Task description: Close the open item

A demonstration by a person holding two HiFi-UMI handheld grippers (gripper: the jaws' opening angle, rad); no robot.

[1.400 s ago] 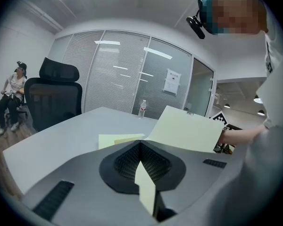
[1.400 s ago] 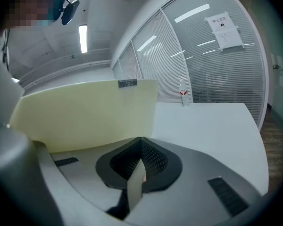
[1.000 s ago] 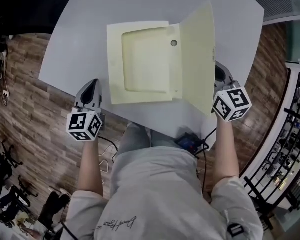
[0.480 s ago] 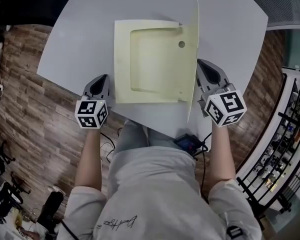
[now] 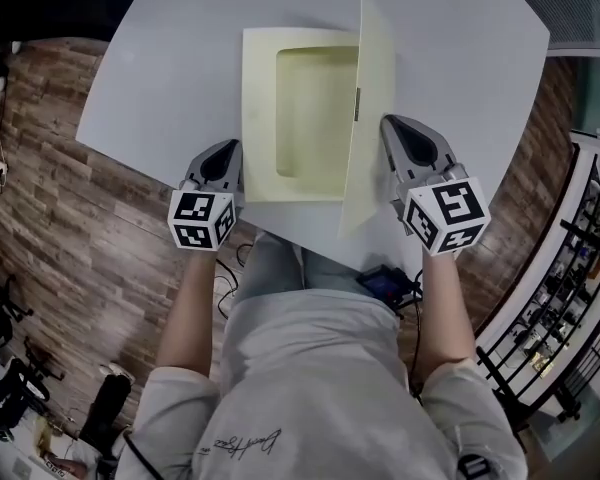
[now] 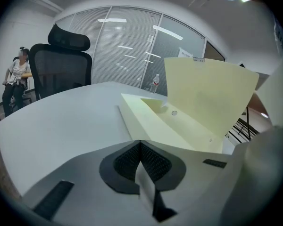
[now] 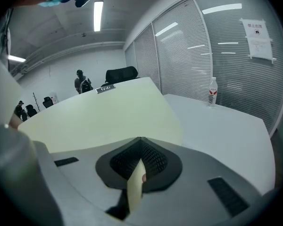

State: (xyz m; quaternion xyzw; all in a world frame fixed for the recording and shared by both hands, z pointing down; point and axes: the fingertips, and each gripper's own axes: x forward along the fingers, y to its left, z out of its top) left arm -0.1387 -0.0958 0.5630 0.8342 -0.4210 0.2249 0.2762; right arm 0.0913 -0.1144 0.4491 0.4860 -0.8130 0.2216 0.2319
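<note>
Pale yellow flat box (image 5: pixel 260 118) lies on the grey table (image 5: pixel 160 58), near its near edge, directly in front of the person. Base flat on the table, shallow rectangular recess facing up. Lid (image 5: pixel 372 88) is attached along the right side of the base and stands steeply, close to upright, over the right part of the recess. Box not yet closed.

Left gripper (image 5: pixel 225 158): at the near-left corner of the base. Left gripper view shows the jaws drawn together on a thin pale edge, which looks like the base's near rim; the pads meet at the tips above it.

Right gripper (image 5: pixel 395 138): just right of the lid, at its near portion. Right gripper view shows the jaws pinched on the lid's thin edge, the sheet running between the pads and the lid's broad outer face filling the left of that view.

Background: a clear bottle (image 7: pixel 211 92) stands on the far part of the table; a black office chair (image 6: pixel 61 65) sits at the table's left side.
</note>
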